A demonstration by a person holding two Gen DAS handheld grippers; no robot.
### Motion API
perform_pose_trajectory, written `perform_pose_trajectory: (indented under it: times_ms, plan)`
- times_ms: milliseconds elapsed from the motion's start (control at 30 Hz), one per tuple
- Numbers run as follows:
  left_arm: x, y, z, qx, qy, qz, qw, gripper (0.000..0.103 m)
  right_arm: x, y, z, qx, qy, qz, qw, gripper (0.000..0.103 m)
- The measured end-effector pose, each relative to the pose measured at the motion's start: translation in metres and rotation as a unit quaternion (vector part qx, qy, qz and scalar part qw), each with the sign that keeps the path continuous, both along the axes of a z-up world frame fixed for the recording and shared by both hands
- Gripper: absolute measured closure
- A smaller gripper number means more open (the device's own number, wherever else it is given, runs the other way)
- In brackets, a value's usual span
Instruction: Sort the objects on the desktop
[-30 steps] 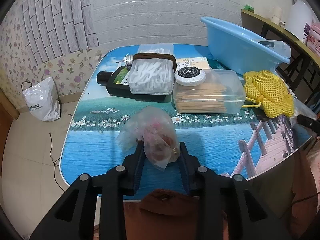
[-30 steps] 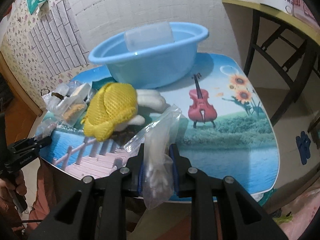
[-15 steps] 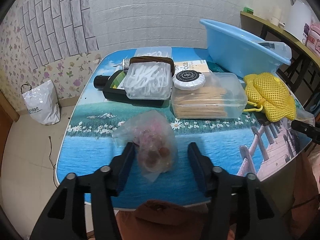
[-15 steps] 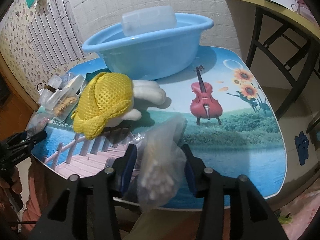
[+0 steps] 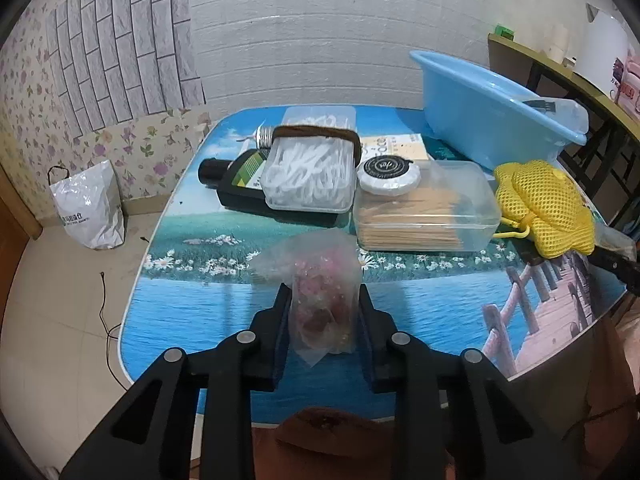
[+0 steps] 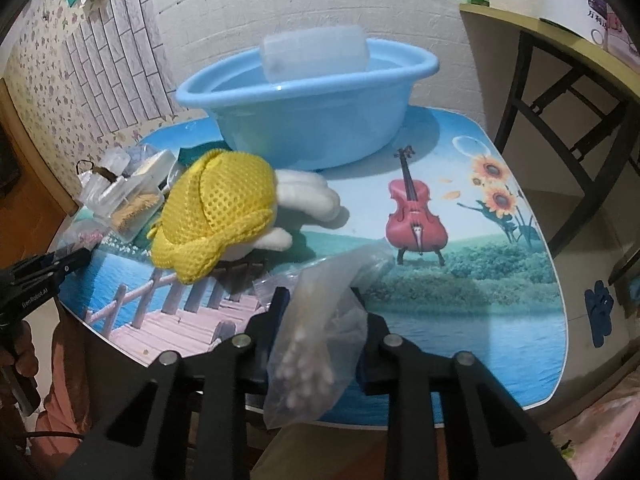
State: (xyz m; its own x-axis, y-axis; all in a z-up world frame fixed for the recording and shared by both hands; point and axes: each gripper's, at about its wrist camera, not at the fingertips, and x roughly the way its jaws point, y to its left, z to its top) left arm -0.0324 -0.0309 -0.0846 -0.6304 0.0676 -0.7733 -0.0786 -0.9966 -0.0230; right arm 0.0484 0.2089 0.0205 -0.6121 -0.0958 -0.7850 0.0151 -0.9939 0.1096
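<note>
In the left wrist view my left gripper point(image 5: 323, 296) is shut on a clear bag of pink and red bits point(image 5: 320, 292) near the table's front edge. In the right wrist view my right gripper point(image 6: 318, 300) is shut on a clear bag of small white pieces point(image 6: 316, 336), which hangs over the near table edge. A blue basin point(image 6: 308, 116) with a clear box inside stands at the back. A yellow mesh bag point(image 6: 216, 208) over a white plush lies in front of it.
A box of cotton swabs point(image 5: 310, 172), a dark bottle point(image 5: 236, 184), a round white tin point(image 5: 388, 176) and a clear box of sticks point(image 5: 424, 212) sit mid-table. The yellow mesh bag point(image 5: 544, 208) and basin point(image 5: 488, 112) are to the right. A white bag point(image 5: 90, 212) stands on the floor.
Half a second ago both grippers stood open around their bags; now both have closed on them again. The right-hand bag leans more to the left.
</note>
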Motion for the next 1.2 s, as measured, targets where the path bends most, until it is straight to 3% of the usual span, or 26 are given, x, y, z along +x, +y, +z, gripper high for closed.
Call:
perform_pose_trajectory:
  times_ms: [333, 567, 733, 1033, 1100, 1133, 1167, 1200]
  plan:
    - [0.009, 0.003, 0.030, 0.000, 0.037, 0.001, 0.9993, 0.076, 0.006, 0.002, 0.034, -0.012, 0.049, -0.002, 0.999, 0.077]
    - [0.016, 0.018, 0.060, 0.013, 0.071, -0.023, 0.9971, 0.077, 0.011, 0.003, 0.059, -0.016, 0.083, -0.003, 0.996, 0.077]
    - [0.016, 0.029, 0.070, 0.015, 0.083, -0.034, 0.9959, 0.077, 0.011, 0.009, 0.061, -0.021, 0.089, -0.009, 0.996, 0.077]
    - [0.011, 0.033, 0.064, 0.011, 0.067, -0.038, 0.9970, 0.080, 0.009, 0.012, 0.053, -0.028, 0.078, -0.009, 0.997, 0.077]
    - [0.010, 0.032, 0.060, 0.009, 0.060, -0.034, 0.9976, 0.077, 0.009, 0.012, 0.051, -0.030, 0.075, -0.010, 0.997, 0.077]
    - [0.009, 0.031, 0.057, 0.007, 0.054, -0.030, 0.9981, 0.065, 0.009, 0.012, 0.050, -0.030, 0.073, -0.010, 0.997, 0.077]
    - [0.007, 0.029, 0.054, 0.007, 0.047, -0.025, 0.9986, 0.047, 0.009, 0.012, 0.049, -0.030, 0.072, -0.010, 0.997, 0.077]
    - [0.006, 0.028, 0.051, 0.007, 0.043, -0.022, 0.9988, 0.039, 0.009, 0.013, 0.049, -0.031, 0.072, -0.010, 0.997, 0.077]
